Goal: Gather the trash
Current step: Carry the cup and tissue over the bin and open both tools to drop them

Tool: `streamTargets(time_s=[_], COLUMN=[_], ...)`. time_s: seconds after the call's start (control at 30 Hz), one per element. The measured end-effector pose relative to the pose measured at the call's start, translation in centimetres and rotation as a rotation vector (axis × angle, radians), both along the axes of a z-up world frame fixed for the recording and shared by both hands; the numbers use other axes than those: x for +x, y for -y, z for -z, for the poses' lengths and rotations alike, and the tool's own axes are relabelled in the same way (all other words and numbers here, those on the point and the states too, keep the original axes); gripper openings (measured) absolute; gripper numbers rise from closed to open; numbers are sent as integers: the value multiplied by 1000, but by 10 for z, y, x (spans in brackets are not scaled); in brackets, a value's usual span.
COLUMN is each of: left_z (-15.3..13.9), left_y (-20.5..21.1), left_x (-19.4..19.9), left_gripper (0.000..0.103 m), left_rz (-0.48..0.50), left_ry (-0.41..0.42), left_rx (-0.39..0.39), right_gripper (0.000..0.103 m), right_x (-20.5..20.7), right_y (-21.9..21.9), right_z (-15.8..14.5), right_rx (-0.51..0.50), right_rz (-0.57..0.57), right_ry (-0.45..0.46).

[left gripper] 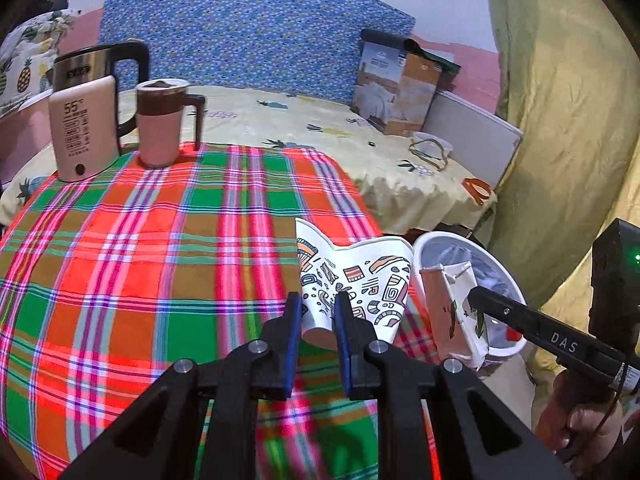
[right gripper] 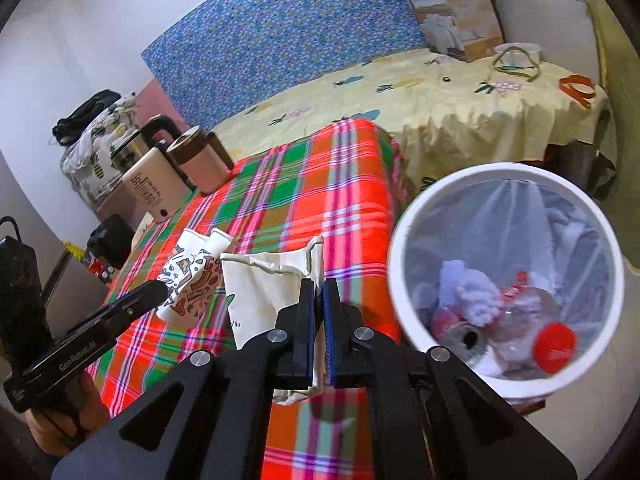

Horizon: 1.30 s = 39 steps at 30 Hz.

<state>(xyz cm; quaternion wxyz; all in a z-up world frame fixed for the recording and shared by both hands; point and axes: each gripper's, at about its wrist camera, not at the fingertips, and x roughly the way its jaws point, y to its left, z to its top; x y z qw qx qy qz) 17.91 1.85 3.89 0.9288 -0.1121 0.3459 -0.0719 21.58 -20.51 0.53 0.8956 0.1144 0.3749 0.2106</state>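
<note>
1. Black left gripper [left gripper: 318, 312], nearest in the left wrist view: jaws narrowly parted and clamped on a flattened patterned paper cup [left gripper: 360, 280], held above the plaid-covered surface [left gripper: 160, 240] near its right edge.
2. Right gripper [right gripper: 319, 292]: jaws closed tight on a crumpled cream paper carton [right gripper: 272, 284], also held over the plaid cloth, just left of the bin.
3. White trash bin [right gripper: 404, 280], lined with a clear bag, standing beside the right edge of the surface; inside lie a red cap [right gripper: 554, 347], a can and white wads.
4. Far left corner of the surface: a cream kettle base [left gripper: 82, 128] and a pink mug [left gripper: 160, 124], side by side.
5. Behind: a bed with a yellow pineapple sheet [left gripper: 320, 120], a cardboard box [left gripper: 396, 88] and a blue patterned headboard [left gripper: 240, 28].
</note>
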Motion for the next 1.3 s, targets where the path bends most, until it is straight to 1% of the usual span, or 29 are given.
streamTargets(time_s=[0.27, 0.5, 0.83, 1.13, 1.3], left_z=[-5, -6, 0, 14, 24], left_y=[41, 81, 131, 159, 169], left_x=[8, 23, 46, 68, 77], left_gripper=[17, 17, 17, 18, 18], left_rz=[76, 146, 235, 284, 318], left_ry=[8, 6, -13, -53, -81], left_rx=[4, 6, 19, 29, 23], right_gripper=[7, 7, 7, 7, 9], right_x=[-3, -2, 8, 25, 32], right_y=[37, 74, 107, 116, 121], right_z=[-2, -3, 3, 12, 19], right_rx=[3, -5, -25, -38, -36], right_rz=[91, 180, 269, 288, 286], right_ry=[18, 33, 32, 3, -35])
